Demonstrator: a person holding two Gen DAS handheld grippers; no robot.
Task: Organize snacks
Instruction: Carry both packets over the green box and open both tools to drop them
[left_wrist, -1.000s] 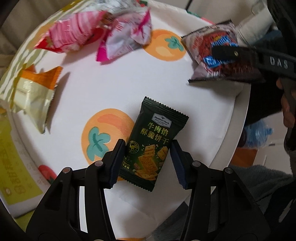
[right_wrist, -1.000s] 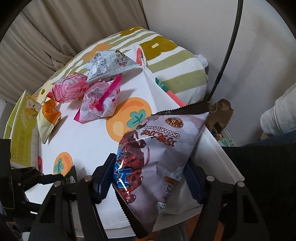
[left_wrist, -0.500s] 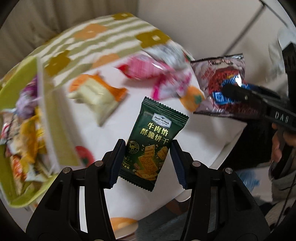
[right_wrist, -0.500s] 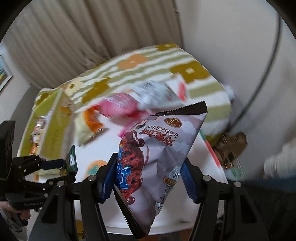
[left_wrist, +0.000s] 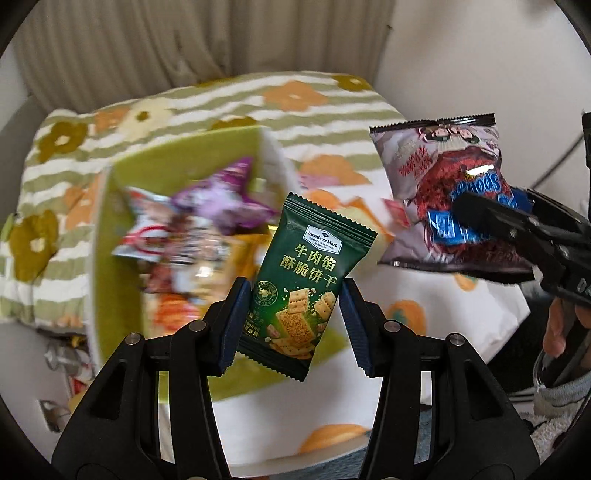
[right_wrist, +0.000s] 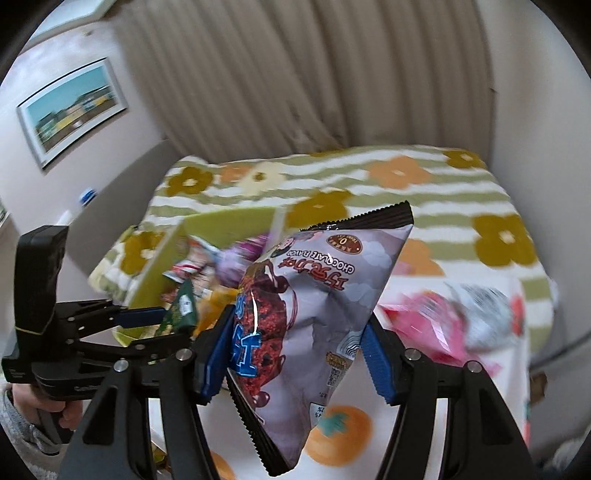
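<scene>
The left gripper (left_wrist: 291, 321) is clenched on a dark green cracker packet (left_wrist: 306, 280), its blue pads pressing both long edges, the packet standing nearly upright and lifted clear of the table; beyond it, to the left, lies a yellow-green box (left_wrist: 110, 266) already filled with blurred snack wrappers (left_wrist: 207, 221), purple and silver ones on top; the box sits on a white cloth with orange fruit prints (left_wrist: 417, 314). The right gripper (right_wrist: 295, 354) is clamped on a grey-purple chocolate snack bag (right_wrist: 314, 310), held in the air by its lower sides, its black serrated top seal pointing away and its print upside down to the camera; in the left wrist view this bag hangs to the right of the green packet, well apart from it. Pink and silver snack packets (right_wrist: 454, 325) lie blurred on the cloth at the right; a green-striped flowered cushion (right_wrist: 406, 184) sits at the far side, before a pleated curtain (right_wrist: 295, 74).
</scene>
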